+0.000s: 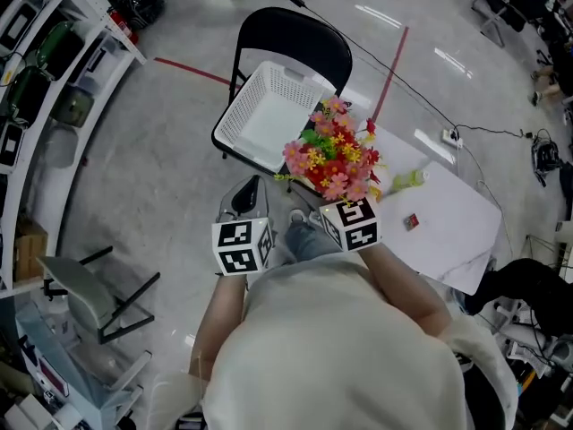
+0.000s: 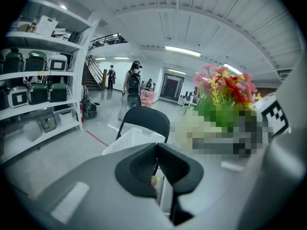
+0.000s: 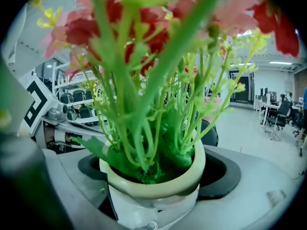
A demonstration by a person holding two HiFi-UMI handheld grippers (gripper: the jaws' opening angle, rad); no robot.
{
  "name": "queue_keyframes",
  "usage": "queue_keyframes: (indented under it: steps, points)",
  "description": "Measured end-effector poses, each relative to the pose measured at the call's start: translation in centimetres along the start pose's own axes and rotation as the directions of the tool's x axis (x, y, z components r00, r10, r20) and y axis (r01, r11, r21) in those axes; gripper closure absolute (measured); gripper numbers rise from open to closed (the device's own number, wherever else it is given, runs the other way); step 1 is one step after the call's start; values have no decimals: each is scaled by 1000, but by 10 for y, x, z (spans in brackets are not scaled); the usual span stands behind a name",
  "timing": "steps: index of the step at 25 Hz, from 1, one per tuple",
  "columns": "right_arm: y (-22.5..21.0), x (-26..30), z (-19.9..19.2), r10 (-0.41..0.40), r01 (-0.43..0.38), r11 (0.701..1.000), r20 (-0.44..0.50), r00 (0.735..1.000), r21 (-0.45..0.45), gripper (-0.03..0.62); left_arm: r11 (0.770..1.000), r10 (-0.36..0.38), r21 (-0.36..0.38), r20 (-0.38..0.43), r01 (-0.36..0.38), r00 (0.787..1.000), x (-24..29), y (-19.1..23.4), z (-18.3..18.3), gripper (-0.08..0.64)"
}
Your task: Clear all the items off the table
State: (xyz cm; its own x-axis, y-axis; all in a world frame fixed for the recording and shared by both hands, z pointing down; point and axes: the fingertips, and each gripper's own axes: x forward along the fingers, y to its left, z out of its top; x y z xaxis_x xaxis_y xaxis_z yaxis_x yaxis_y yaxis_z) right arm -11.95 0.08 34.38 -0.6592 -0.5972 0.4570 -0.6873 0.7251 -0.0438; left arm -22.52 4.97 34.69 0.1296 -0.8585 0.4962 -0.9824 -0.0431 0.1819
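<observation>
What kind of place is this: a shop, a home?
Probably a large lab or workshop hall: metal shelves loaded with equipment cases, a bare grey floor marked with red tape, and a power strip lying out on it.

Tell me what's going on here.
A person is clearing the white table, a gripper in each hand. The right gripper is clamped on a flower pot, held beside the white basket on the chair. The left gripper is shut and empty. A small red item lies on the table.
</observation>
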Motion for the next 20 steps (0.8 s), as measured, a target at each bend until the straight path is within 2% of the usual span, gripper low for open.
queue_keyframes:
  steps: [20]
  points:
    - [-66, 77, 25, 63, -64, 998, -22, 998, -16, 62, 997, 70, -25, 1, -70, 998, 92, 21, 46, 552]
